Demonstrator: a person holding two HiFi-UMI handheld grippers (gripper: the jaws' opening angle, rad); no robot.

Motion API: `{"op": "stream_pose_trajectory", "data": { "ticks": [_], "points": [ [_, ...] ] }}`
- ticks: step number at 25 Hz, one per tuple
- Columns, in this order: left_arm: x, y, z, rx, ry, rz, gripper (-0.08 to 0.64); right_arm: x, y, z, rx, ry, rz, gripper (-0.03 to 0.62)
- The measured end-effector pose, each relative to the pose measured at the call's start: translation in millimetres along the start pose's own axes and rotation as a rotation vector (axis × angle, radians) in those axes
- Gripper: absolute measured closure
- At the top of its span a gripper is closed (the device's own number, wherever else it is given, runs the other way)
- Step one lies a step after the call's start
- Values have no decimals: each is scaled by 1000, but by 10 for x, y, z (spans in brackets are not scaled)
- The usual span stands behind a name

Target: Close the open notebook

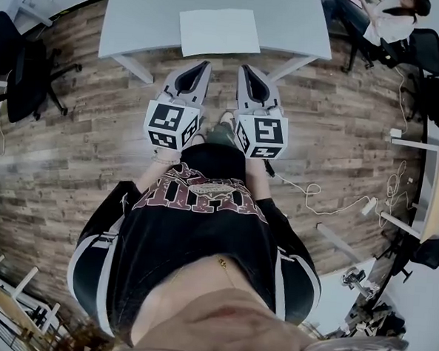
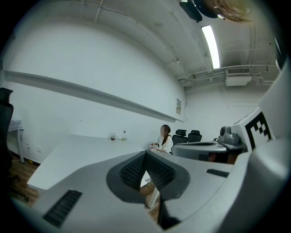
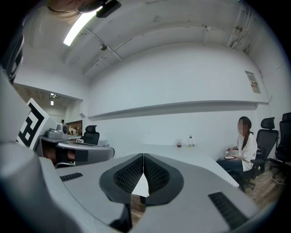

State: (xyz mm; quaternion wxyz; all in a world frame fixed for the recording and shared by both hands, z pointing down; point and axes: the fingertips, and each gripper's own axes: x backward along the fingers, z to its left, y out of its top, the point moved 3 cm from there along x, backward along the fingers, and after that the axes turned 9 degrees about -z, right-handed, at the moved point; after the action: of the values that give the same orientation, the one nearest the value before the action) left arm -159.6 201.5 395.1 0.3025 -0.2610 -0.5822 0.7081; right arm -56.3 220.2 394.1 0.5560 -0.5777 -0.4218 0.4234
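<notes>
Down at waist height in front of the person, the left tongs [image 1: 205, 65] and the right tongs [image 1: 245, 67] are held side by side, near each other but not touching, both aimed almost level at the desk [image 1: 140, 18]. Each gripper view shows the ribbed pads pressed together at the tips with nothing caught between them, so both tongs are closed and empty. I take that as a carrying posture: closed jaws stay out of the way until there is a page or cover to work on. The 2 marker cubes [image 1: 173, 124] sit nearest the body, facing up toward the head camera.

Straight ahead, roughly on the line between the 2 tips, the notebook [image 1: 219, 31] lies flat on the desk, close to its near edge and apart from both tongs. It shows as a pale rectangle. No spine or fold can be made out from here, so how it opens is unclear. Its place near the front edge looks meant to keep it within easy reach, and the closing has not begun.

Around the desk is wooden floor [image 1: 340, 141] with a loose cable [image 1: 315, 195] trailing on it. A seated person [image 3: 243, 145] is at another desk off to the right, well away.
</notes>
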Motion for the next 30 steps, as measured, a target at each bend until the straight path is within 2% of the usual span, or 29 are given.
{"op": "stream_pose_trajectory", "data": {
  "ticks": [15, 30],
  "points": [
    [-870, 68, 170, 4, 48, 3, 514, -654, 102, -690, 14, 63, 5, 572],
    [-1650, 64, 302, 21, 205, 4, 514, -1248, 101, -1417, 5, 207, 24, 572]
  ]
}}
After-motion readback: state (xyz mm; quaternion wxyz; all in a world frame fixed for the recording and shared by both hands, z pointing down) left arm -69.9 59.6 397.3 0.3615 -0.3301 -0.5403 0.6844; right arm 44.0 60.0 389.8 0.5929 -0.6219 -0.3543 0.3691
